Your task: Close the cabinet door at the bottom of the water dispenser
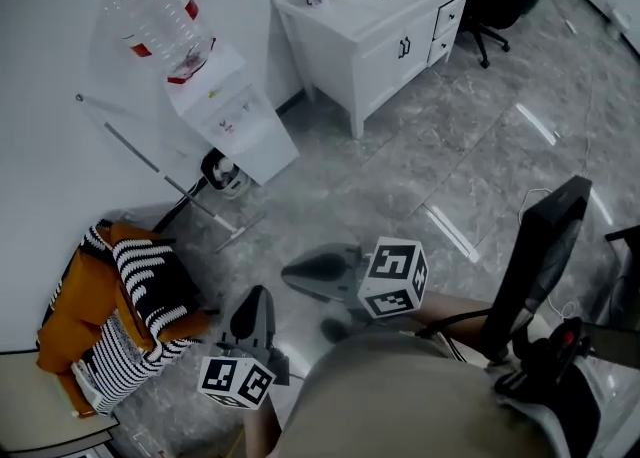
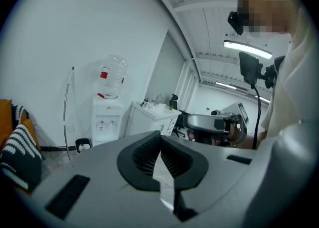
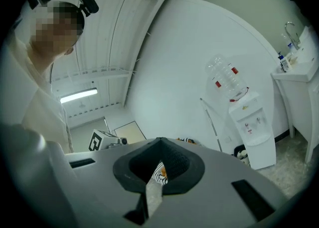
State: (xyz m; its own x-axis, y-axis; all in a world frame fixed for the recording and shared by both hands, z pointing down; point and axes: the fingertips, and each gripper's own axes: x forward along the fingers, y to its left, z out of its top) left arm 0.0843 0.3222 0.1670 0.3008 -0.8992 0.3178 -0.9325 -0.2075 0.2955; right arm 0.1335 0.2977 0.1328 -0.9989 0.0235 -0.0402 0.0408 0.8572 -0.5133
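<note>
**Water dispenser** (image 1: 238,124): white, with an upturned clear bottle (image 1: 160,16) on top. It stands against the white wall at the far side of the grey marble floor (image 1: 440,156), well apart from both tongs.

**Cabinet door** (image 3: 262,151): the lower front of the dispenser. At this range no view settles whether it sits flush or ajar.

**Left tongs** (image 1: 255,294): low in the head view, pointing toward the dispenser. The left gripper view shows the ribbed pads (image 2: 144,155) met at the tips, with nothing between them.

**Right tongs** (image 1: 292,271): just beside the left. The right gripper view shows the tips together and empty.

**Head view only:**
- A white sink cabinet (image 1: 385,41) stands to the right of the dispenser.
- A black office chair (image 1: 490,1) stands beyond the sink cabinet.
- A black stand (image 1: 545,266) is at the person's right.

**Left gripper view only:** it looks across at the right tongs, and it alone shows a ceiling lamp (image 2: 247,49) above the person.

**Right gripper view only:** it catches the left tongs' marker cube (image 3: 101,140).

**Near the dispenser's base:**
- A thin metal rod (image 1: 150,154) leans on the wall to its left.
- A small black bin (image 1: 224,172) sits just beside the base.
- A heap of orange and black-and-white striped cloth (image 1: 125,311) lies at the left of the floor, near the left tongs.
- Bare floor lies between the tongs and the dispenser's front.
</note>
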